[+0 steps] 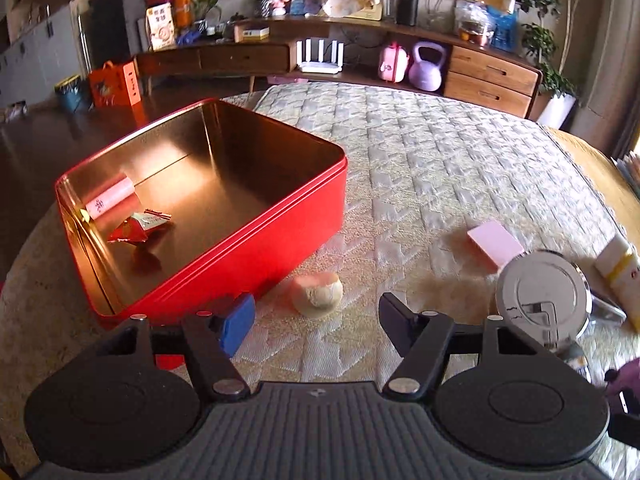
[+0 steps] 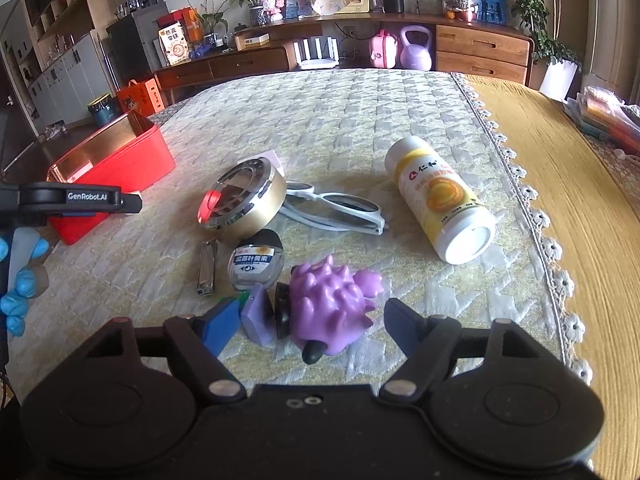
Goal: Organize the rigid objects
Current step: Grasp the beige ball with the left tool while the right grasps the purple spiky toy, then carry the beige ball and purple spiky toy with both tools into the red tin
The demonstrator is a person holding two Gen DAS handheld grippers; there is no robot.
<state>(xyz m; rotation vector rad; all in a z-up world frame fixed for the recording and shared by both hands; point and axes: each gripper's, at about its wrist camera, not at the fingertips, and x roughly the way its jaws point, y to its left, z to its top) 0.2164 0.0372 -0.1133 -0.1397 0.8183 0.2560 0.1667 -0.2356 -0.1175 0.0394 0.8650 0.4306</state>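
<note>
The red tin box [image 1: 224, 240] stands open on the quilted cloth [image 1: 440, 168], at the left of the table. Inside, at its near left corner, lie a pink tube [image 1: 110, 197] and a red-and-white wrapper [image 1: 138, 227], touching each other. Just beside the box's near right corner rests a small pale ball [image 1: 317, 294]. The left gripper [image 1: 318, 322] hovers over that ball with its jaws wide and nothing between them.

To the right, well apart from the box, the loose things lie in a cluster. A round metal case [image 2: 245, 201] leans on white sunglasses [image 2: 336, 210]; a pink card [image 1: 495, 242] lies just behind the case. Nearer are a nail clipper [image 2: 206, 267] and a small dark-capped bottle [image 2: 256, 262], then a purple spiky toy [image 2: 330, 306] with a purple block [image 2: 258, 318] to its left; what the black piece between them is, the view does not make clear. A white and yellow bottle [image 2: 440, 200] lies on its side at the far right.

The right gripper [image 2: 314, 322] sits low around the spiky toy, jaws wide, not touching it.
</note>
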